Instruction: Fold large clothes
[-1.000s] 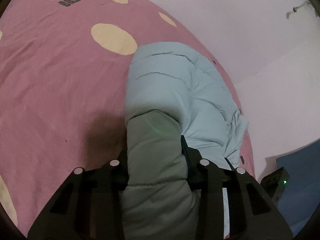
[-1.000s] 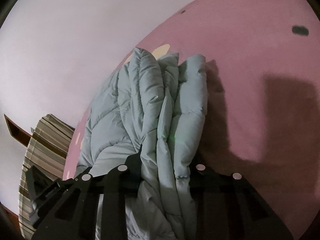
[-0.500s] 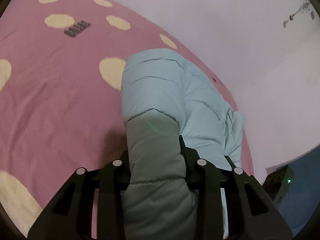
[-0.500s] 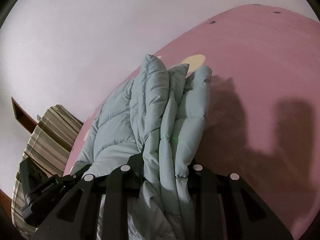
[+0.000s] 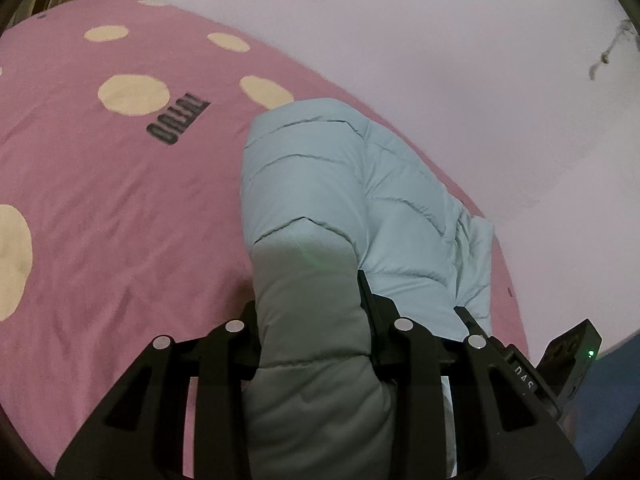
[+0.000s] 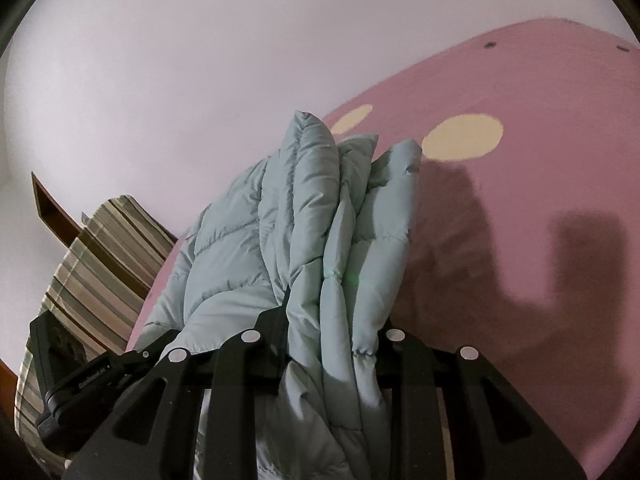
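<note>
A pale blue-green quilted puffer jacket [image 5: 320,184] lies on a pink bedspread [image 5: 100,200] with cream dots. My left gripper [image 5: 312,320] is shut on a thick folded edge of the jacket, which bulges between the black fingers. In the right wrist view the jacket [image 6: 320,208] stands bunched in several upright folds. My right gripper [image 6: 332,332] is shut on those folds. The rest of the jacket trails away from both grippers toward the white wall.
The bedspread [image 6: 520,240] spreads wide to the right of the jacket in the right wrist view. A striped pillow [image 6: 88,264] lies at the left by the wall. The other gripper's body [image 5: 568,356] shows at the lower right in the left wrist view.
Both grippers have lifted and tilted with the jacket in their grip; more wall and more of the far bedspread come into view. The grip on the jacket is unchanged.
</note>
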{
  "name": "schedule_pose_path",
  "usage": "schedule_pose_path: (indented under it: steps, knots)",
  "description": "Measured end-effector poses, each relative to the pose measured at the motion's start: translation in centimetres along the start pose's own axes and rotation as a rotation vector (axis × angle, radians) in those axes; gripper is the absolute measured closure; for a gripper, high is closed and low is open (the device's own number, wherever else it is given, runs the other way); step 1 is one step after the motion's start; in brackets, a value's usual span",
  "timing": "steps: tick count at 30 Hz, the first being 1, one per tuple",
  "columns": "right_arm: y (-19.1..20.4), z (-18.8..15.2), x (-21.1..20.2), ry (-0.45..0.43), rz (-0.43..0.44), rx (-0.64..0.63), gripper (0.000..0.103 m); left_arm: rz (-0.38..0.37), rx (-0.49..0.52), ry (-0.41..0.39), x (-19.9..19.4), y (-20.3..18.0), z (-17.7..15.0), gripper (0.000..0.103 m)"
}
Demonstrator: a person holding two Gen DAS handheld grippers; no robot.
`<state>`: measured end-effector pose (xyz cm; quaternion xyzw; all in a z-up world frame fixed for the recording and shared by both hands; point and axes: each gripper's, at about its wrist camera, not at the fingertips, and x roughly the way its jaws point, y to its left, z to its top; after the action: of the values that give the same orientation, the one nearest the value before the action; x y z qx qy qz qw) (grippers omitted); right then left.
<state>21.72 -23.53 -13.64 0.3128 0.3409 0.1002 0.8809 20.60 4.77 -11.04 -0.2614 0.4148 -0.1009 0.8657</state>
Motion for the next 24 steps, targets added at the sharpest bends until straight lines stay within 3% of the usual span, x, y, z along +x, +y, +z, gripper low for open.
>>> schedule_pose_path:
  steps: [5, 24]
  knots:
    - [-0.4, -0.8, 1.9, 0.044, -0.021, 0.013, 0.078, 0.012, -0.032, 0.051, 1.9, 2.5, -0.9, 0.070]
    - [-2.0, -0.8, 4.0, 0.091, -0.023, 0.065, 0.075, 0.027, -0.018, 0.062, 3.2, 3.7, -1.5, 0.064]
